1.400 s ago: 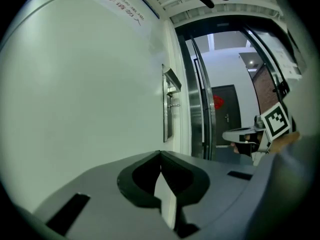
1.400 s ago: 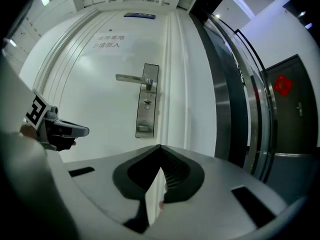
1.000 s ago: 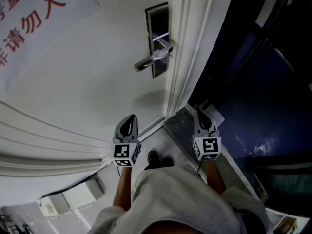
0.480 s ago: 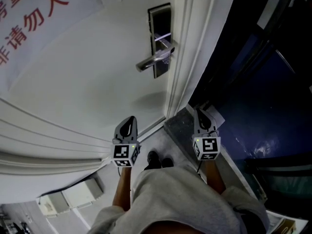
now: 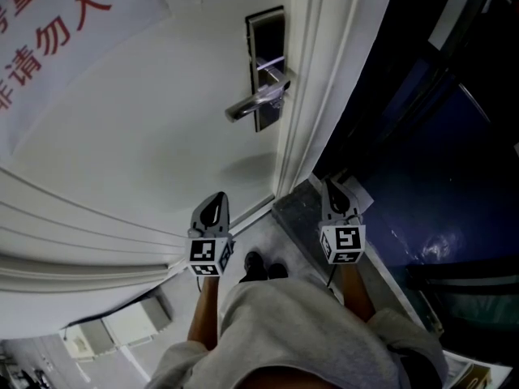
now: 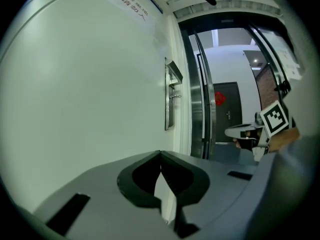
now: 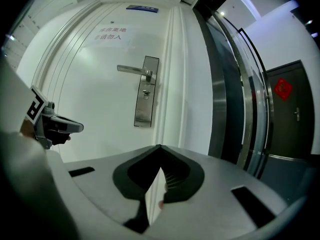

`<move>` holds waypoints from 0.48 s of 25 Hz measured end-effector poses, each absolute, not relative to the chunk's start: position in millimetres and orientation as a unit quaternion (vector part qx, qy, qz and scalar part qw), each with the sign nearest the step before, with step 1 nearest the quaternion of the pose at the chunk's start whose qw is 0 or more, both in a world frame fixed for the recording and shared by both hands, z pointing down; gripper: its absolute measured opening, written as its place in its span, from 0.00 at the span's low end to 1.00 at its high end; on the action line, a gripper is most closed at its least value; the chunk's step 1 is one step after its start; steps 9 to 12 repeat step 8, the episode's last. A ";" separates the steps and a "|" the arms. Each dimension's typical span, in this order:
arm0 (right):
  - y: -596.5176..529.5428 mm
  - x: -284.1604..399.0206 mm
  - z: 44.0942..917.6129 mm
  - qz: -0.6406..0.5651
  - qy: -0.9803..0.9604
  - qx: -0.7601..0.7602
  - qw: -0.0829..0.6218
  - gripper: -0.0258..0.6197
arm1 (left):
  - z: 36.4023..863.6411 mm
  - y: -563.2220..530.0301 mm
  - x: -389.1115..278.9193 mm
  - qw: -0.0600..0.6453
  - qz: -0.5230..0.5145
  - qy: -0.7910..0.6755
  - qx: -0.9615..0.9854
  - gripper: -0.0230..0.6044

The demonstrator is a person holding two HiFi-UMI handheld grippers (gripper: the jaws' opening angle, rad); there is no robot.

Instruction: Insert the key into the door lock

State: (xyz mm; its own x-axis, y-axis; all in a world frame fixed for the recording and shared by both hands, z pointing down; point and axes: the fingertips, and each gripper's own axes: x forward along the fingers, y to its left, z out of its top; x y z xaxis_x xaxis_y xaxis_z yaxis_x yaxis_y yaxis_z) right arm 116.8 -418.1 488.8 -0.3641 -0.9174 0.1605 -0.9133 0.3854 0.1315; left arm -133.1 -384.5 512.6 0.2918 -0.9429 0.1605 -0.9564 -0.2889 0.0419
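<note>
The grey floor [image 5: 296,213] shows dimly far below; on it stand two dark shoes [image 5: 263,264], probably the person's own, side by side.

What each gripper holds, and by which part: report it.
Nothing is held. The left gripper and right gripper each have jaws shut tip to tip, nothing between them.

From my feed: door [image 5: 146,128] smooth white paint, faint sheen. Lock plate [image 7: 146,104] and handle [image 7: 131,69] brushed metal, shiny. Sign [image 5: 57,23] reads as matt paper. Left gripper [image 6: 161,154], right gripper [image 7: 160,147]: matt grey plastic, black ribbed pads [image 7: 174,176].
</note>
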 end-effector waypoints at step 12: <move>-420.0 117.3 493.1 -0.010 -0.826 0.553 0.110 0.07 | 510.8 -388.7 -132.0 0.068 0.060 -0.592 0.801 0.07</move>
